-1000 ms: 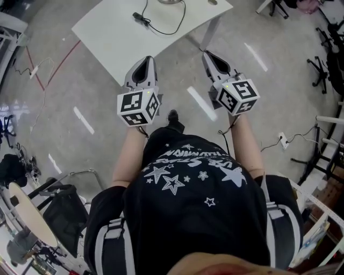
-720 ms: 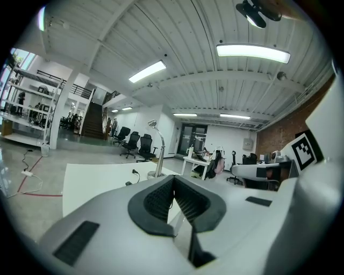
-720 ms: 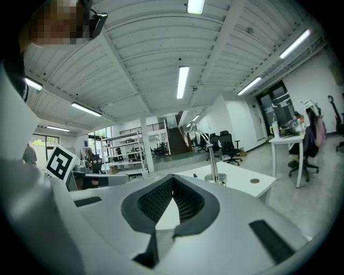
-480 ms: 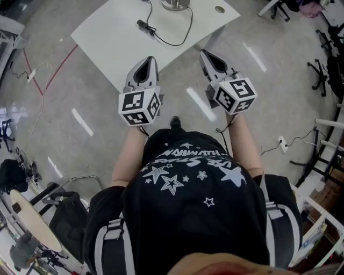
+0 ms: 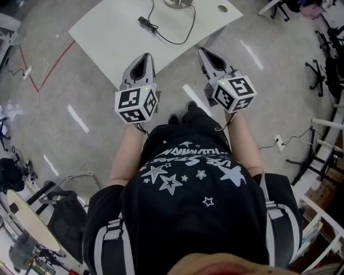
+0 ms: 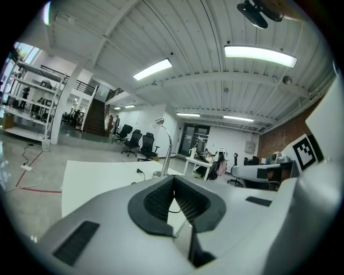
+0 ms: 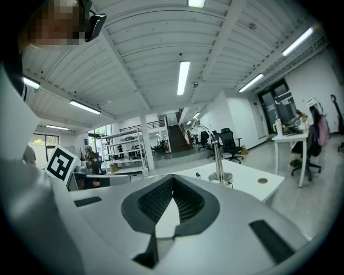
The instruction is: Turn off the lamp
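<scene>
You have stepped closer: the white table [image 5: 107,37] sits further under your tools than 1 second ago, so the approach is under way but nothing is reached yet. The lamp [image 7: 215,158] stands at the table's far side, well apart from both tools; the head view shows only its base. Your left gripper [image 5: 144,58] and right gripper [image 5: 206,52] are both clenched on nothing, the left over the near edge, the right just short of it. The black cable [image 5: 161,37] runs from the base to what looks like an inline switch [image 5: 143,22]; nothing blocks it. 1 small round hole [image 5: 222,8] lies beside the base.
</scene>
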